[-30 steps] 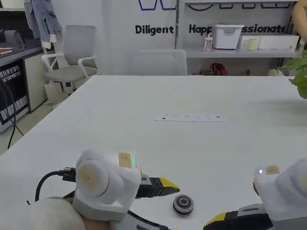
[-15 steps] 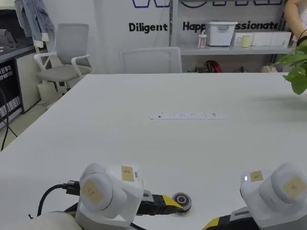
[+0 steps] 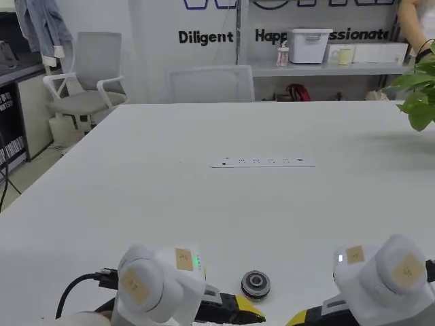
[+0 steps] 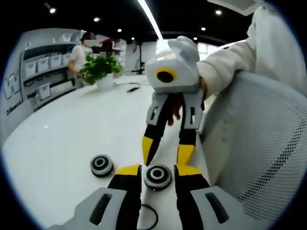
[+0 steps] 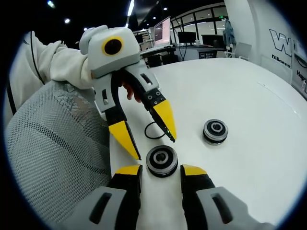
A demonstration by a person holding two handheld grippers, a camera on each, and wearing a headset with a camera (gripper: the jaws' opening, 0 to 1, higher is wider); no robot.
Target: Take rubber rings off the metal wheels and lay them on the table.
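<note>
Where the head view's lower edge crops both grippers, the jaw tips are mostly lost, so the jaw readings come from the gripper views.

Left gripper (image 4: 158,170): jaws spread, nothing clamped, yellow tips either side of the near wheel (image 4: 158,176).

Right gripper (image 5: 159,170): jaws likewise spread. It faces the left gripper from the opposite side, and the near wheel lies just ahead of and between its tips. Whether any pad touches the wheel: cannot tell.

The near wheel lies flat on the white table (image 3: 204,217), close to the edge beside a grey mesh chair (image 5: 53,158). It has a black outer band, a silver metal face and a dark hub. Whether that band is rubber or bare rim is too small to settle.

Loose rubber ring (image 5: 153,131): thin black loop, flat on the table under the left gripper, behind its tips. One jaw partly covers it in the right gripper view.

Second wheel (image 3: 255,284): same look, flat, a little farther in, apart from both grippers.

Beyond: power strip (image 3: 262,162) mid-table; plant (image 3: 416,95) at the right, cut off by the frame.
</note>
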